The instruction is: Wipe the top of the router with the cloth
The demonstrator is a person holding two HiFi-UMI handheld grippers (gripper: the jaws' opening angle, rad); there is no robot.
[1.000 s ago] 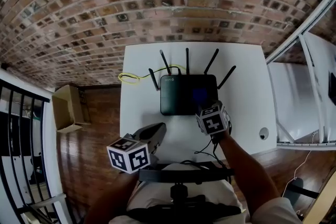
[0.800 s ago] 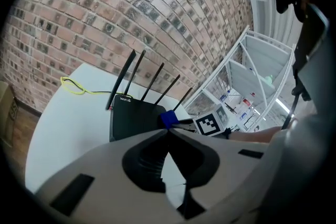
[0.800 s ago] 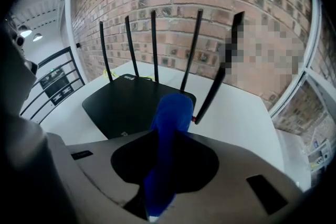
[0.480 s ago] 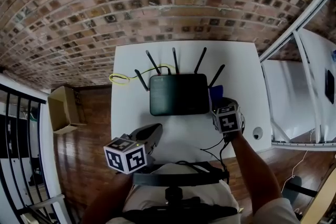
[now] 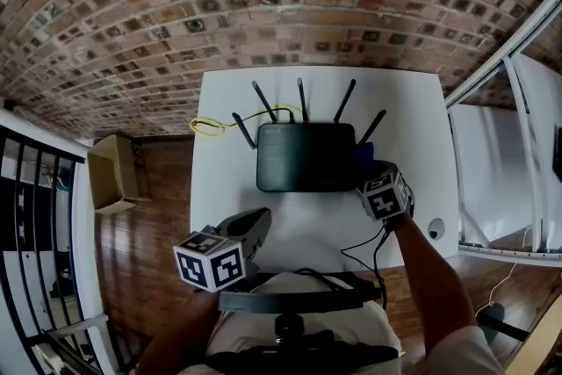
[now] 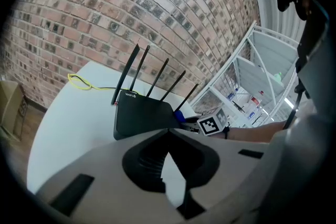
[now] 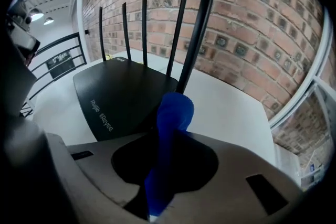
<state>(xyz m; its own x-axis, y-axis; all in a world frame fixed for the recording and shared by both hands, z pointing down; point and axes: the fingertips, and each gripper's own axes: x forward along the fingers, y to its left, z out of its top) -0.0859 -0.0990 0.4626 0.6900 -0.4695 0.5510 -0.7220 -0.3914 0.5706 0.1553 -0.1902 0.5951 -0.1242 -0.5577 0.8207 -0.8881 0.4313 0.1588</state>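
The black router (image 5: 307,158) with several upright antennas lies at the back middle of the white table (image 5: 413,118). My right gripper (image 5: 369,168) is at the router's right edge, shut on a blue cloth (image 5: 364,152). In the right gripper view the cloth (image 7: 170,118) sticks up from between the jaws, next to the router (image 7: 121,92) and its nearest antenna. My left gripper (image 5: 257,222) hovers near the table's front left, short of the router (image 6: 142,115). Its jaw tips meet and hold nothing.
A yellow cable (image 5: 215,127) loops off the router's back left. A black cable (image 5: 360,255) trails over the table's front edge, near a round hole (image 5: 436,229). A cardboard box (image 5: 110,176) stands on the wooden floor at left. A brick wall is behind and white shelving to the right.
My right gripper has carried the blue cloth rightward, from over the router's front right part to its right edge. The left gripper has hardly moved.
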